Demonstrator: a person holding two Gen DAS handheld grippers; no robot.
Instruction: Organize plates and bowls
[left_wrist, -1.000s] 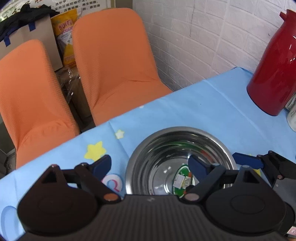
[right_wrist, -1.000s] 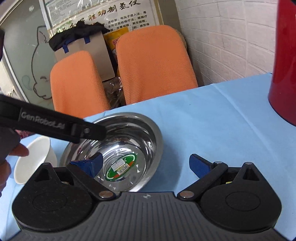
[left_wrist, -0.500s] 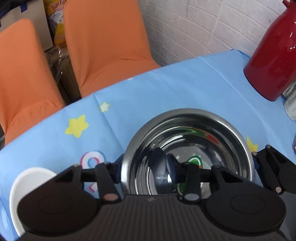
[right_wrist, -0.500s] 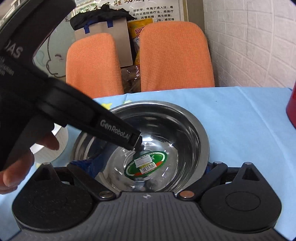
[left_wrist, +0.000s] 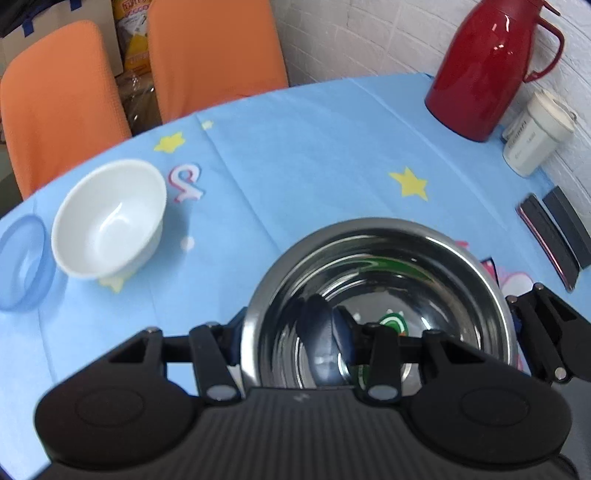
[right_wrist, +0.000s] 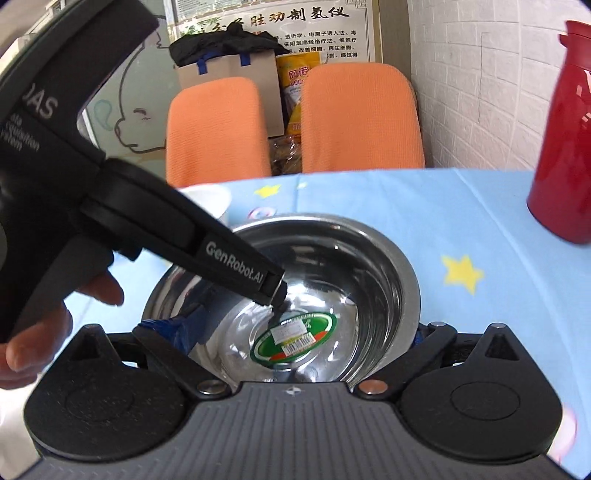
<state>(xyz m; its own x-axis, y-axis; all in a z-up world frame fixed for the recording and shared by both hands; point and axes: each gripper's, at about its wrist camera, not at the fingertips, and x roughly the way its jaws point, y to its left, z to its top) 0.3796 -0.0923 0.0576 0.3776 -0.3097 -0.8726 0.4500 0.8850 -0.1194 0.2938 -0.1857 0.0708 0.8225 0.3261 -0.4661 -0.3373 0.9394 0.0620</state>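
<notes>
A steel bowl with a green sticker inside sits close under both cameras on the blue tablecloth. My left gripper is shut on its left rim, one finger outside the wall and one inside. In the right wrist view, the left gripper reaches into the steel bowl from the left, held by a hand. My right gripper is opening, its jaws wide across the bowl's near side and not pressing on it. A white bowl and a translucent blue bowl stand at the left.
A red thermos, a white lidded jar and two dark flat slabs stand along the right side by the brick wall. Two orange chairs line the table's far edge. Part of the right gripper's linkage sits just off the bowl's right rim.
My left gripper closed on the steel bowl's rim, then drew the bowl across the cloth away from the white bowl. The right gripper moved along with it, jaws wide.
</notes>
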